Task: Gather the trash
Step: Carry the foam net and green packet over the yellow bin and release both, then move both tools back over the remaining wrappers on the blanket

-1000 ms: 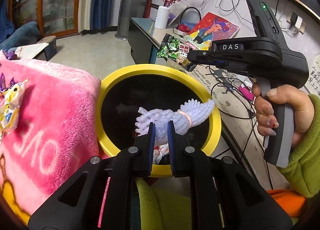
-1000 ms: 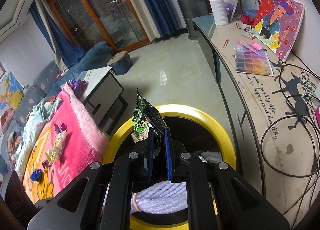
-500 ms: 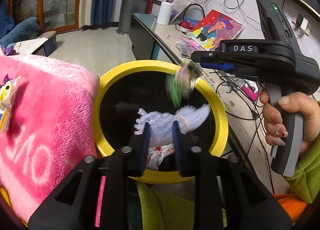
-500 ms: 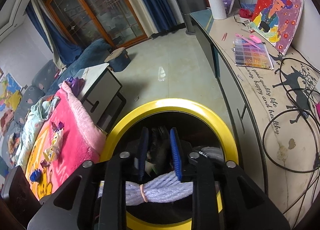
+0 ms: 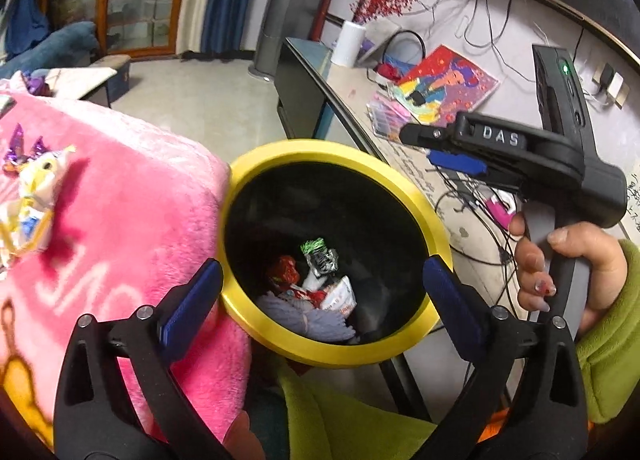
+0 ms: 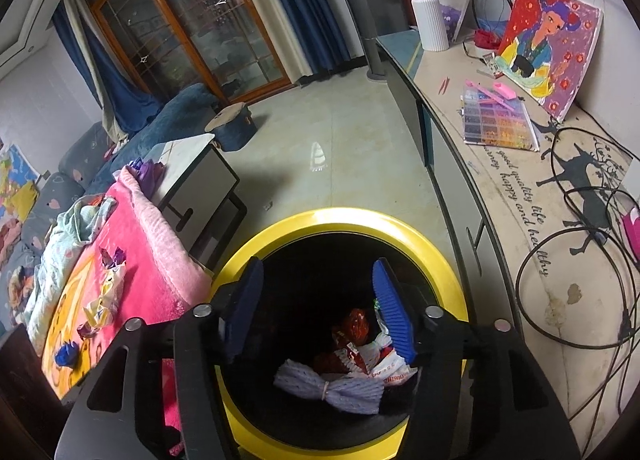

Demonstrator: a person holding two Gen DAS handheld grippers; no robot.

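both grippers hang over the yellow-rimmed bin (image 5: 336,352): the left gripper (image 5: 322,292) has just been opening and stands spread wide with nothing between its jaws; the right gripper (image 6: 316,308), also just opening, is released and empty. straight below them, in the bin, lie the white foam net (image 6: 332,384) and wrappers (image 5: 318,256). farther out, to the left gripper's left, more candy wrappers (image 5: 28,196) rest on the pink blanket (image 5: 120,212), so the left hand looks nearer to them.
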